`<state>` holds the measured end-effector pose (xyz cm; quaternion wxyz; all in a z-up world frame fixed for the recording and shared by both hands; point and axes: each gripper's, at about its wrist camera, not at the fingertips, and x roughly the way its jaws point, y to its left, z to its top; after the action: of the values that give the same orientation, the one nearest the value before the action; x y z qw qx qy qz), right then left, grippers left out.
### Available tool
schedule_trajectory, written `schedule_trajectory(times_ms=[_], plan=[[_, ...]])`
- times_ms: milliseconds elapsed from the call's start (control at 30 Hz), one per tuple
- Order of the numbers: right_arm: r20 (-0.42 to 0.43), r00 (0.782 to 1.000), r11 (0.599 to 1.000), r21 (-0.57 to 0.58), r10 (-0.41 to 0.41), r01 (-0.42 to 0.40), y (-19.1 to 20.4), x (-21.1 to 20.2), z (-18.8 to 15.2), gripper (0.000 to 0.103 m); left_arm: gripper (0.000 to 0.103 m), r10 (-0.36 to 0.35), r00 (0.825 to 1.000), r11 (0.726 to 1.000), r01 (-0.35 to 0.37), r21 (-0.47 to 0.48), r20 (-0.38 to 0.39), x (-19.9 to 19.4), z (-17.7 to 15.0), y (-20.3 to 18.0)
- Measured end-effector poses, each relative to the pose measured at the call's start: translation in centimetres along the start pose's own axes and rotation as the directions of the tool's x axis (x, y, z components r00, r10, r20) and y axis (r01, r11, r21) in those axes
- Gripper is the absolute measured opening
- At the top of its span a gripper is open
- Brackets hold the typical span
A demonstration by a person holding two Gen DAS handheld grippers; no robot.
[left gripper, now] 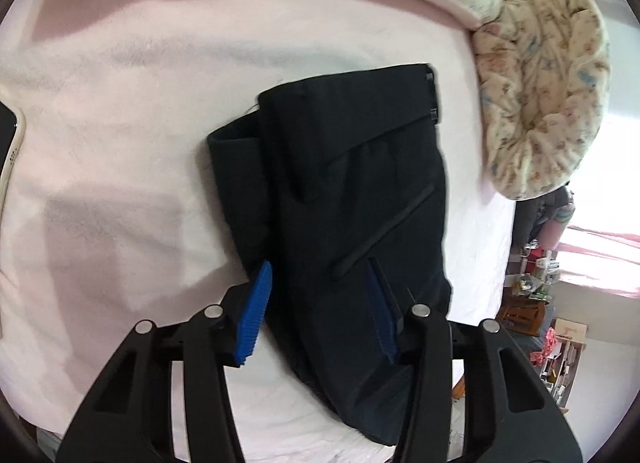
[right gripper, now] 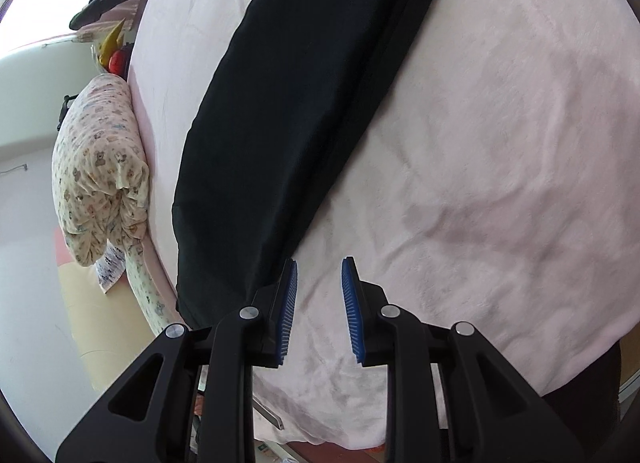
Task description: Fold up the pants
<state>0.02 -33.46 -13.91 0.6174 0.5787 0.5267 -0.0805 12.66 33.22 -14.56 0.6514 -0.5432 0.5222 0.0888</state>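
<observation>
Dark navy pants [left gripper: 352, 183] lie on a pink blanket [left gripper: 120, 143]. In the left wrist view their waist end, with a slanted pocket slit, is folded over itself. My left gripper [left gripper: 319, 265] hangs over the near part of the pants. Its left pad sits at the cloth's left edge and its right pad stands over the cloth, with a wide gap between them. In the right wrist view a long pant leg [right gripper: 288, 103] runs from the top down to the lower left. My right gripper [right gripper: 320, 263] stands just right of that leg's edge, jaws slightly apart over bare blanket [right gripper: 500, 183].
A teddy-print pillow [left gripper: 544, 91] rests at the bed's far right corner, and another printed pillow [right gripper: 100, 171] lies at the bed edge. A phone [left gripper: 10, 135] lies at the left rim. Beyond the bed edge stand cluttered shelves [left gripper: 532, 295].
</observation>
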Motion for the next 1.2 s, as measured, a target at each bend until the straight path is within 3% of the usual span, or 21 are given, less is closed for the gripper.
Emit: schedule_trajectory(times_ms=[167,267,300,367,500,633,700,767,800,867,933,1000,1100,1200], plan=[[0.003,1.0,1.0,-0.025,-0.012,0.012,1.6,0.9,-0.8,0.025,0.038,-0.036,0.999,0.998,0.036,-0.042,0.003,1.0,1.1,0.6],[-0.005,1.0,0.999,-0.045,-0.024,0.024,2.3,1.5,-1.5,0.025,0.02,-0.032,0.999,0.998,0.033,-0.044,0.016,1.1,1.3,0.6],[-0.009,1.0,0.999,-0.046,-0.027,0.027,2.4,1.7,-1.6,0.025,0.01,-0.016,1.0,1.0,0.017,-0.021,0.023,1.1,1.2,0.5],[-0.019,0.999,0.998,-0.043,-0.034,0.034,2.4,2.1,-2.0,0.025,0.004,-0.039,0.998,0.999,0.038,0.026,0.047,0.5,0.6,0.6],[-0.044,0.998,0.999,-0.029,-0.04,0.039,2.5,3.1,-2.7,0.025,0.003,-0.109,0.989,0.987,0.095,0.13,0.099,-1.6,-0.8,-0.6],[-0.062,0.997,0.999,-0.037,-0.039,0.037,2.7,3.6,-3.0,0.025,0.003,-0.156,0.98,0.982,0.141,0.124,0.123,-3.5,-1.8,-0.1],[-0.065,0.997,0.999,-0.043,-0.033,0.03,2.9,3.7,-3.2,0.025,0.003,-0.127,0.983,0.986,0.111,0.123,0.131,-3.5,-1.9,0.8],[-0.069,0.997,0.998,-0.049,-0.034,0.031,3.1,3.9,-3.2,0.025,0.003,-0.044,0.992,0.995,0.033,0.095,0.12,-2.1,-1.4,2.5],[-0.073,0.997,0.998,-0.051,-0.033,0.029,3.1,3.9,-3.2,0.025,0.005,0.014,0.994,0.996,-0.022,0.081,0.109,-1.0,-1.1,3.4],[-0.077,0.996,0.998,-0.054,-0.036,0.032,3.2,4.0,-3.2,0.029,0.011,0.051,0.995,0.996,-0.056,0.069,0.083,0.3,-0.7,3.8],[-0.073,0.996,0.997,-0.064,-0.042,0.037,3.3,3.8,-3.0,0.032,0.038,0.089,0.992,0.994,-0.094,0.057,0.094,-0.1,-0.6,3.6],[-0.055,0.998,0.995,-0.094,-0.043,0.037,3.8,3.6,-2.7,0.032,0.054,0.118,0.985,0.99,-0.127,0.065,0.129,-1.3,-0.7,3.4],[-0.011,0.999,0.986,-0.166,-0.03,0.028,5.6,3.4,-1.8,0.032,0.063,0.152,0.962,0.979,-0.178,0.096,0.227,-4.3,-1.4,3.2],[0.043,0.999,0.958,-0.284,-0.029,0.04,9.3,4.0,0.0,0.032,0.07,0.143,0.94,0.956,-0.212,0.203,0.311,-6.5,-2.6,1.7]])
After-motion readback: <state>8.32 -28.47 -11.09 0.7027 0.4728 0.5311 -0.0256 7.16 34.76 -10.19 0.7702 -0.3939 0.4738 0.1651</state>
